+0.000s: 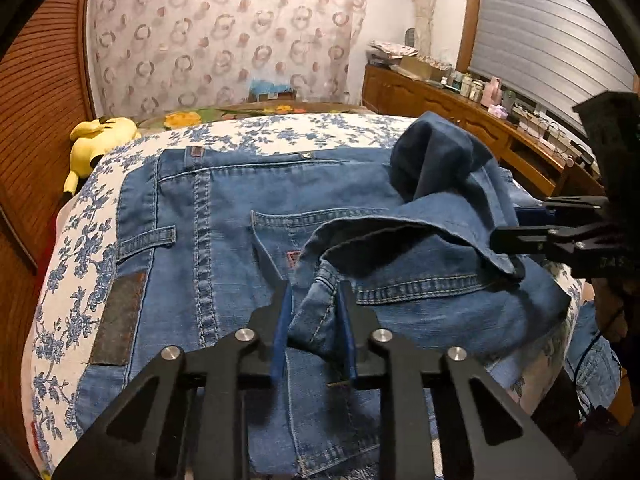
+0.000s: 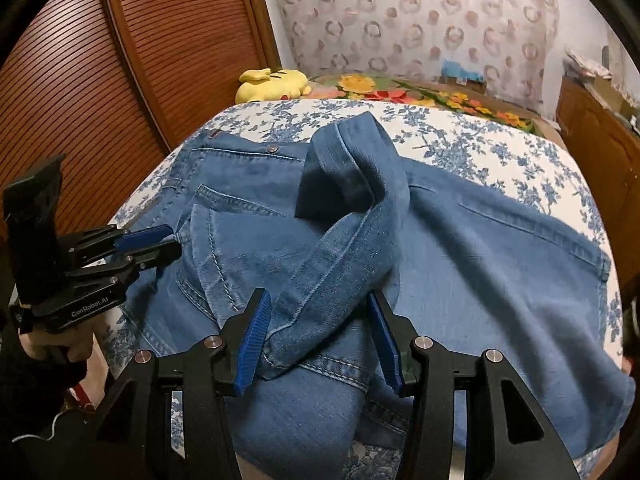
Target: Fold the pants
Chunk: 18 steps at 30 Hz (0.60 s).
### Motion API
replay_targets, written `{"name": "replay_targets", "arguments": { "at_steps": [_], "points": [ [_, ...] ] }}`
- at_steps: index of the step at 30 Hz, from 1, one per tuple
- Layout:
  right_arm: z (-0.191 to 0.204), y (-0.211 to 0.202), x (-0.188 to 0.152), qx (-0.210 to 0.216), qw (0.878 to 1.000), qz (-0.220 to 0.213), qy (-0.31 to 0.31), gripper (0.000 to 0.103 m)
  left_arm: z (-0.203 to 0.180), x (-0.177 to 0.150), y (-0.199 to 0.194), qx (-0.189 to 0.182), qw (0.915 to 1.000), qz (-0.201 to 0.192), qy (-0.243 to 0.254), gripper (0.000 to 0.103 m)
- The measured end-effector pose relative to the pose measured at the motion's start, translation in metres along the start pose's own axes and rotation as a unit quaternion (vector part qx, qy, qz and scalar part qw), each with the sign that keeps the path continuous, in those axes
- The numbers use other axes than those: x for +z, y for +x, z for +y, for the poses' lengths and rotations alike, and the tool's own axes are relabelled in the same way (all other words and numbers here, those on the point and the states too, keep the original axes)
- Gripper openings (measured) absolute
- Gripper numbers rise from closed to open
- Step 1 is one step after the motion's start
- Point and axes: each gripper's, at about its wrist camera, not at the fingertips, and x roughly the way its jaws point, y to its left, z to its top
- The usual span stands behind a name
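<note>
Blue-flowered white bedspread (image 2: 460, 140) carries the blue denim pants (image 2: 480, 240). Left gripper (image 1: 316, 292), jaws narrow, pinches a hem corner; right gripper (image 2: 320, 304), jaws half-wide, straddles a folded leg band.

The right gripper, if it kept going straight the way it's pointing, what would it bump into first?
Probably the folded-over pant leg: the right gripper already has that denim band between its fingers, and the rest of the jeans lies just behind it on the bed.
</note>
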Motion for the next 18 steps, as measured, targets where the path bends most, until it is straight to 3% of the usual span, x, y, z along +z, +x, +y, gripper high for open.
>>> {"name": "replay_targets", "arguments": {
  "at_steps": [2, 6, 10, 18],
  "points": [
    [0.002, 0.000, 0.000, 0.002, 1.000, -0.004, -0.006, 0.048, -0.003, -0.003, 0.000, -0.002, 1.0000, 0.001, 0.003, 0.019],
    [0.001, 0.003, 0.000, 0.013, 1.000, -0.014, -0.019, 0.008, -0.007, -0.006, 0.003, -0.005, 0.9999, 0.004, 0.010, 0.011],
    [0.001, -0.007, 0.008, 0.018, 0.998, -0.045, -0.036, 0.004, -0.005, -0.003, -0.013, 0.003, 0.9996, -0.028, 0.003, 0.008],
    [0.024, -0.035, 0.051, 0.026, 0.991, -0.101, -0.078, 0.003, 0.005, -0.003, -0.088, 0.012, 0.9944, -0.103, -0.018, 0.007]
  ]
}}
